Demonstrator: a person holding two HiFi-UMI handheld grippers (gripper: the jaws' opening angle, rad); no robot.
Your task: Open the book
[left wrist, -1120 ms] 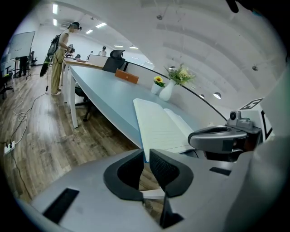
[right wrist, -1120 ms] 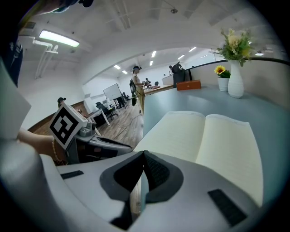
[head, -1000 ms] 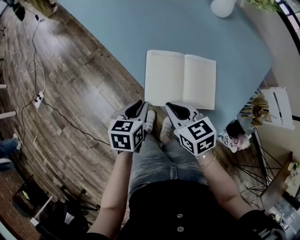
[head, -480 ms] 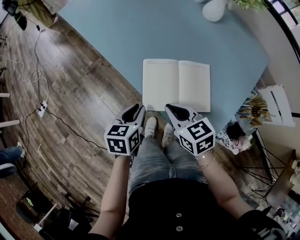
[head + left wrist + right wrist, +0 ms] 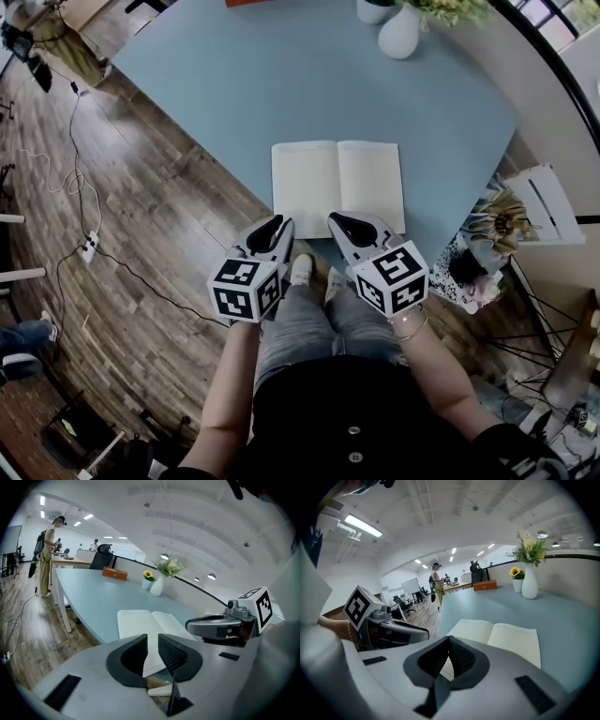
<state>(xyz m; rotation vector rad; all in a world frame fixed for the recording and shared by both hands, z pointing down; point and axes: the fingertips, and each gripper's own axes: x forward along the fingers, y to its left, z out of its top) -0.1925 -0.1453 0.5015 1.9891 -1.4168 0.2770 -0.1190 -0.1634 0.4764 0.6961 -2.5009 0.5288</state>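
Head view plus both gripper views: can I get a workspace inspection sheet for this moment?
Surface: blue table.
Job's things: book lies open flat near the table's near edge.
Clutter: white vase with flowers, small pot, brown box at the far end.
Grippers: left hand-held gripper jaws slightly apart, just been opening, empty; right hand-held gripper jaws together, empty; neither touches the book.
Cables: power strip and cable on the floor, left.
Surroundings: wooden floor; person standing far off.

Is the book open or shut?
Open: the book lies flat on the table, two pale pages spread either side of its spine.
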